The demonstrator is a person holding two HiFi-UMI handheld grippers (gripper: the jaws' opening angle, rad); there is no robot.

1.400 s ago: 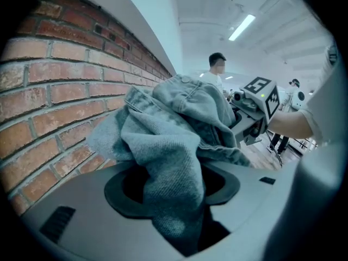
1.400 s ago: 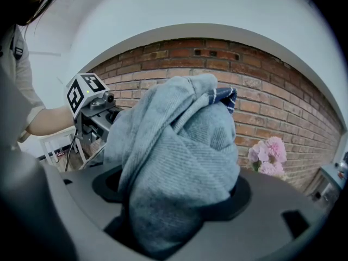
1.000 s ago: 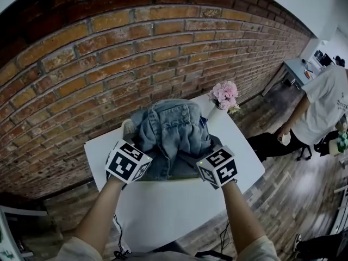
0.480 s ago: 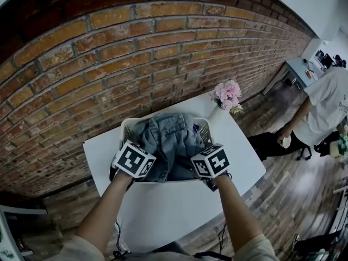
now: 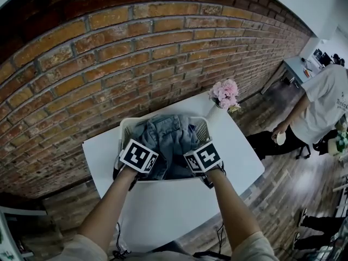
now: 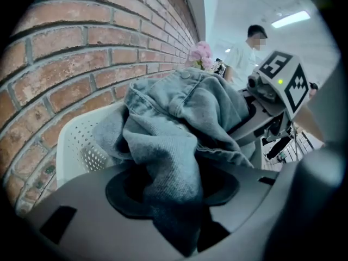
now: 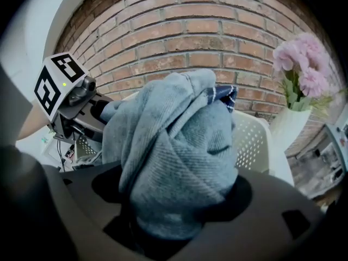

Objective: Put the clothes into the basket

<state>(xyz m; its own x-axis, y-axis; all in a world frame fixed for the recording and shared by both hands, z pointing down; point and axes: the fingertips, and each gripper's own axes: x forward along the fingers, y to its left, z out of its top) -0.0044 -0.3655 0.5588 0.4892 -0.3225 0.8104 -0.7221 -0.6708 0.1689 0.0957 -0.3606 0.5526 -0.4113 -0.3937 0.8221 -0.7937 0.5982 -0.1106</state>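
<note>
Head view, centre frame: the denim garment, held above the white laundry basket a second ago, now sits low inside it. Left gripper and right gripper each remain clamped on its folds, so letting go looks like the next step.

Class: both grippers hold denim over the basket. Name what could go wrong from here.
1. The denim garment is bunched high in the basket; let go like this, a fold may drape over the rim.
2. The vase of flowers stands right beside the basket; the right gripper could tip it when pulling away.
3. Cloth is wadded in the left gripper and might snag.
</note>
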